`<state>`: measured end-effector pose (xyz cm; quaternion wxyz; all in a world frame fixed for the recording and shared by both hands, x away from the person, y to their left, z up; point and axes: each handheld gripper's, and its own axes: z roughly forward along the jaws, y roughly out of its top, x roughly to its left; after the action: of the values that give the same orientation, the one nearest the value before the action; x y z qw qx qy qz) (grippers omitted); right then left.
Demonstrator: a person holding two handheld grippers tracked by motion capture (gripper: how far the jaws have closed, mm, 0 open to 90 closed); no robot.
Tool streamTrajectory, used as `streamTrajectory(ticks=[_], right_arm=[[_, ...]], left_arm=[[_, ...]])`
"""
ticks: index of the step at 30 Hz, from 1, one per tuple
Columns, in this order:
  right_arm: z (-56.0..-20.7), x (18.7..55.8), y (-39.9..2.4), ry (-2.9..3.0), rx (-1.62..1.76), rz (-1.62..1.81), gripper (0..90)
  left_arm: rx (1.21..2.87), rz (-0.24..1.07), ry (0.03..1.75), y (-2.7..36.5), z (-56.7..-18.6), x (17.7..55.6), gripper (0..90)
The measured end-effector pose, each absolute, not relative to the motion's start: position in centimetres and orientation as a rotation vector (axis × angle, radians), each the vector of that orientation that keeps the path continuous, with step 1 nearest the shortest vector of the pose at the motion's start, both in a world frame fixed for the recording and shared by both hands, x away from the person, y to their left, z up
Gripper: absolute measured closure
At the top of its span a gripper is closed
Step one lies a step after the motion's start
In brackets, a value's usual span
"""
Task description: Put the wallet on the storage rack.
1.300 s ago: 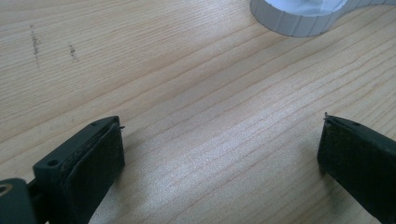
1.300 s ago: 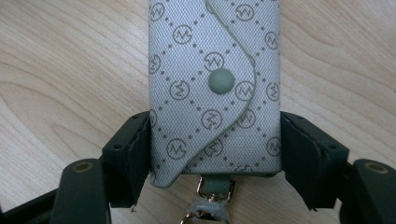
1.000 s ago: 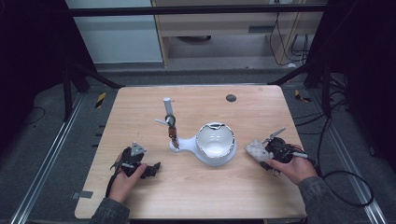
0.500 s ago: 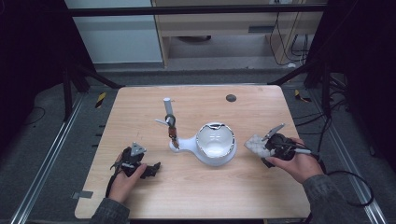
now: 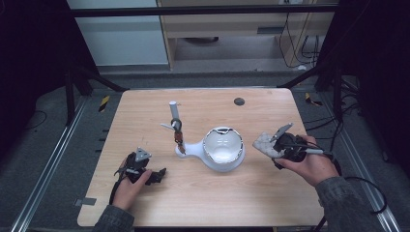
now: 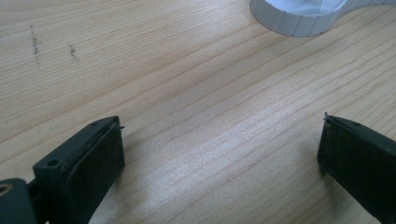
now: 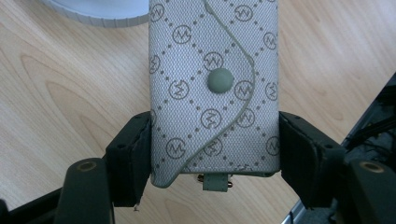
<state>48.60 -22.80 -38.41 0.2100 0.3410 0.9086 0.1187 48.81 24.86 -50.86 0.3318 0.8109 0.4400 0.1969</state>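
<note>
The right gripper [image 7: 215,154] clamps a grey monogrammed snap pouch [image 7: 212,88] by its sides, above the table right of the white bowl-shaped stand [image 5: 220,150]. The left gripper [image 6: 219,154], jaws wide and empty, rests on the light wooden table [image 5: 145,116]. Dark floor and black frame posts surround.

A small grey pouch [image 7: 213,88], patterned with dotted diamonds and round logos, its flap snapped shut, is clamped lengthwise between two black jaws above the table.
</note>
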Motion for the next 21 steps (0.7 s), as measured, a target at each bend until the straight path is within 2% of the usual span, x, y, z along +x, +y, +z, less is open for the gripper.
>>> streamTrajectory(ticks=[21], right_arm=[[-35.7,48.2,-20.9,2.517,0.833,0.309,31.6]], left_arm=[[2.115,0.514,1.152,24.8,-50.9,48.8,0.2]])
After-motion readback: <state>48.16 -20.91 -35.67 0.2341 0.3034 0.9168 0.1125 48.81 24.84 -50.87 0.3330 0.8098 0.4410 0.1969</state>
